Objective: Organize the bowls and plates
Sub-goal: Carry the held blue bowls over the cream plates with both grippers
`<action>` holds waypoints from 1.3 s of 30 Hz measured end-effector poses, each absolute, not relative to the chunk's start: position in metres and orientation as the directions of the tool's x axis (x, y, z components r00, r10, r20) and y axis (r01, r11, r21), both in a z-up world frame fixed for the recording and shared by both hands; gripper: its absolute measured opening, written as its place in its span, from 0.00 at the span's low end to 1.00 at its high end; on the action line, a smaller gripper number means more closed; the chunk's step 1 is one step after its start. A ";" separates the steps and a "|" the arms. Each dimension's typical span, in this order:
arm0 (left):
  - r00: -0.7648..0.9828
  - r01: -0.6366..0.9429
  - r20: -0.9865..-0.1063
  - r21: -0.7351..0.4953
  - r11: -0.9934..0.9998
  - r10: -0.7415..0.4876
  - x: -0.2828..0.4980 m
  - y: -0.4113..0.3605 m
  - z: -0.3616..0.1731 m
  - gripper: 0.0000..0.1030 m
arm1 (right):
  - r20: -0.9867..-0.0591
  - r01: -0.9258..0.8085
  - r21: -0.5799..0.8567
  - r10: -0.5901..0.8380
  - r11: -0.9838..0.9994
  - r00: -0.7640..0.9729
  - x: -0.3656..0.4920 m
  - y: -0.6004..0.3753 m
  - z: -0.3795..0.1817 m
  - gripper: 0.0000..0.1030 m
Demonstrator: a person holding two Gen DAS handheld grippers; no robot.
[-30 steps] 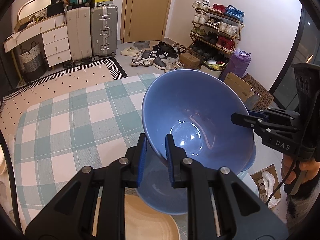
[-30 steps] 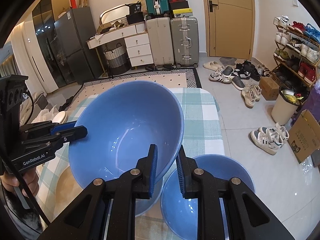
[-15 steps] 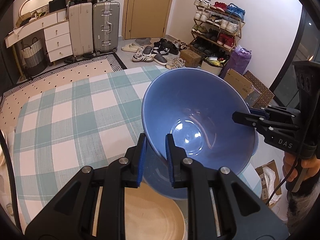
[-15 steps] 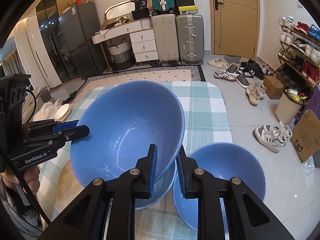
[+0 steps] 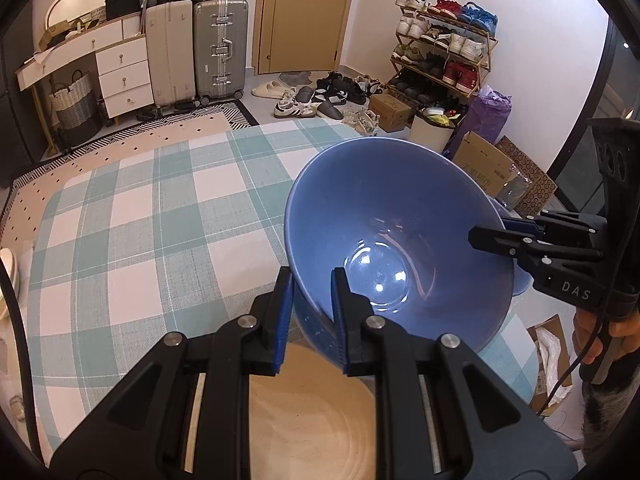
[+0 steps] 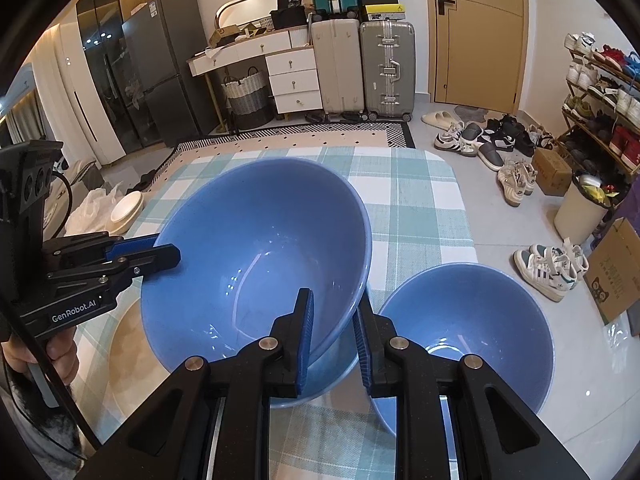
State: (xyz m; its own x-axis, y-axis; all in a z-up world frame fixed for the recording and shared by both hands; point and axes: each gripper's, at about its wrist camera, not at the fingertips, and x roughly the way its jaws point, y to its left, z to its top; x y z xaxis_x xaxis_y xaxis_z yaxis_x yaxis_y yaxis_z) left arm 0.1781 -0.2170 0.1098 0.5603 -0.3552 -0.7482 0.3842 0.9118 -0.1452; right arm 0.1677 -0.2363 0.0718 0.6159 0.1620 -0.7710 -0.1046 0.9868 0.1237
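A large blue bowl (image 5: pixel 396 232) (image 6: pixel 256 256) is held tilted above the checked table by both grippers. My left gripper (image 5: pixel 310 308) is shut on its near rim; in the right wrist view it (image 6: pixel 160 254) grips the bowl's left rim. My right gripper (image 6: pixel 334 332) is shut on the opposite rim; in the left wrist view it (image 5: pixel 486 236) holds the bowl's right edge. A second blue bowl (image 6: pixel 468 332) stands on the table to the right. Another blue bowl (image 6: pixel 332 372) sits just under the held one. A tan plate (image 5: pixel 312 412) (image 6: pixel 128 352) lies below my left gripper.
The table has a green-and-white checked cloth (image 5: pixel 140 232) with its far edge near a patterned rug (image 6: pixel 304 136). White dishes (image 6: pixel 126 210) sit off the table's left side. Shoes, boxes and a bin (image 6: pixel 580 208) crowd the floor at right.
The held blue bowl has moved slightly lower and nearer the table with both grippers still on its rim. The second blue bowl shows further to the right.
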 end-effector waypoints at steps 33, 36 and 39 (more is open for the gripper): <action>0.544 0.373 -0.787 -0.087 0.924 -0.293 0.189 -0.226 0.053 0.16 | -0.819 -0.110 -0.024 0.044 0.994 0.572 0.169 -0.216 0.021 0.21; 0.540 0.371 -0.790 -0.086 0.925 -0.291 0.190 -0.225 0.049 0.16 | -0.818 -0.113 -0.038 0.034 0.993 0.575 0.169 -0.215 0.020 0.21; 0.535 0.371 -0.792 -0.092 0.924 -0.294 0.192 -0.225 0.046 0.16 | -0.816 -0.116 -0.051 0.025 0.992 0.577 0.168 -0.213 0.020 0.21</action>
State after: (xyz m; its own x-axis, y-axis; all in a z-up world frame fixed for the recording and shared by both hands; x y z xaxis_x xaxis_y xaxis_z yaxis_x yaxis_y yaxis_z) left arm 0.1921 -0.2246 0.0460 0.5350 -0.2936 -0.7922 0.3705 0.9242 -0.0923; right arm 0.1683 -0.2134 0.0199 0.5769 0.0251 -0.8165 -0.1156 0.9920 -0.0512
